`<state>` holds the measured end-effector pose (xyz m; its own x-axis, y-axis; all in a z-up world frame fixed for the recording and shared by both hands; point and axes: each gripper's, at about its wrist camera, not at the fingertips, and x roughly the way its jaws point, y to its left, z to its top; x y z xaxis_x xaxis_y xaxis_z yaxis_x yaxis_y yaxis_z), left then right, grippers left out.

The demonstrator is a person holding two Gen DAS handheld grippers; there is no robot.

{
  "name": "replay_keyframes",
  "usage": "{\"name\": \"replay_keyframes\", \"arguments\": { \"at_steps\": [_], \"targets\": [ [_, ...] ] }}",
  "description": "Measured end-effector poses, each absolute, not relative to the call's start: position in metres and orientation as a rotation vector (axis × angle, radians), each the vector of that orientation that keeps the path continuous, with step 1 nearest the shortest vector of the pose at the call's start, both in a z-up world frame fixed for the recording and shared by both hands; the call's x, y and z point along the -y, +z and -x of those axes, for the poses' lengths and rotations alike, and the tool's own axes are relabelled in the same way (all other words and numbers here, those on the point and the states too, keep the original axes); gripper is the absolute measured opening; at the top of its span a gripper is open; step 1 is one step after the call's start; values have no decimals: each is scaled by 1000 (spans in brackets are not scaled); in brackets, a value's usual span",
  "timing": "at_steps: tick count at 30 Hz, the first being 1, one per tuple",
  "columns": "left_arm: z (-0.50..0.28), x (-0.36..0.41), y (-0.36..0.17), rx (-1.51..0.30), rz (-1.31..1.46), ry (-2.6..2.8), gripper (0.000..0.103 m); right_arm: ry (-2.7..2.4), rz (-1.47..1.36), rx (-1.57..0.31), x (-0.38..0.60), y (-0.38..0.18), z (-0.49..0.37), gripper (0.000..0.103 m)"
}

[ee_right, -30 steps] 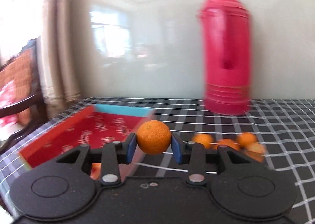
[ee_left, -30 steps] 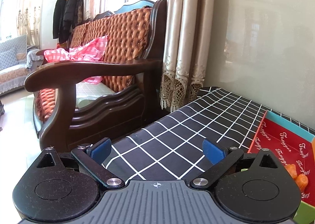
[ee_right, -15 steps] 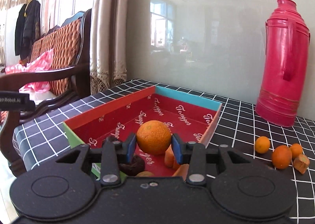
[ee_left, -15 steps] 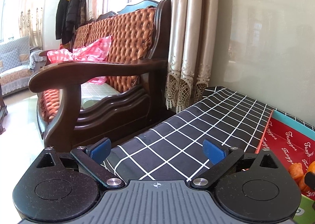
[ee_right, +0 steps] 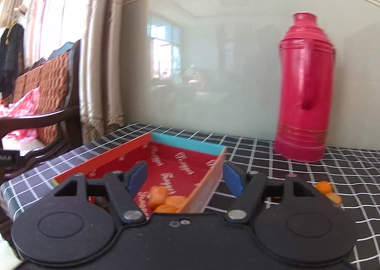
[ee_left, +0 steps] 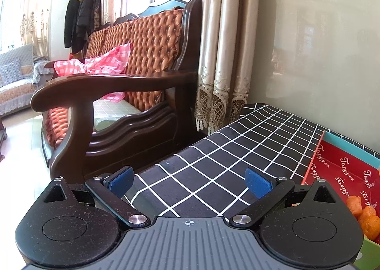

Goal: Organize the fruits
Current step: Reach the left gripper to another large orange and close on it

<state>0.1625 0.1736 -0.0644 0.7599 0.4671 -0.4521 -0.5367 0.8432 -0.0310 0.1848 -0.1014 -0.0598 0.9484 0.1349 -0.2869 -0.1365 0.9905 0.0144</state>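
Note:
A red cardboard box (ee_right: 180, 165) with a teal far wall sits on the black checked tablecloth. Several small oranges (ee_right: 163, 198) lie inside it near its right wall. My right gripper (ee_right: 182, 177) is open and empty, above the box's near right part. More small oranges (ee_right: 324, 186) lie on the cloth right of the box. My left gripper (ee_left: 190, 182) is open and empty over the cloth left of the box (ee_left: 344, 170), where oranges (ee_left: 363, 215) show at the right edge.
A tall red thermos (ee_right: 306, 89) stands behind the box to the right, against the grey wall panel. A dark wooden sofa (ee_left: 123, 94) with orange cushions stands beyond the table's left edge, with curtains (ee_left: 223, 56) beside it.
My right gripper has opened and let go of the orange it held over the box; the orange is no longer between its fingers. The view has shifted right. The left gripper has barely moved.

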Motion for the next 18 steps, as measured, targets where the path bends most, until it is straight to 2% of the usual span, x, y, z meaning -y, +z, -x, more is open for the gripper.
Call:
{"name": "replay_keyframes", "arguments": {
  "at_steps": [7, 9, 18],
  "targets": [
    [-165, -144, -59, -420, 134, 486, 99, -68, -3, -259, 121, -60, -181, 94],
    [-166, -126, -56, -401, 107, 448, 99, -163, 13, -246, 131, -60, -179, 97],
    [-173, -30, -49, -327, -19, 190, 99, -597, -5, -260, 202, -58, -168, 97]
  ]
}}
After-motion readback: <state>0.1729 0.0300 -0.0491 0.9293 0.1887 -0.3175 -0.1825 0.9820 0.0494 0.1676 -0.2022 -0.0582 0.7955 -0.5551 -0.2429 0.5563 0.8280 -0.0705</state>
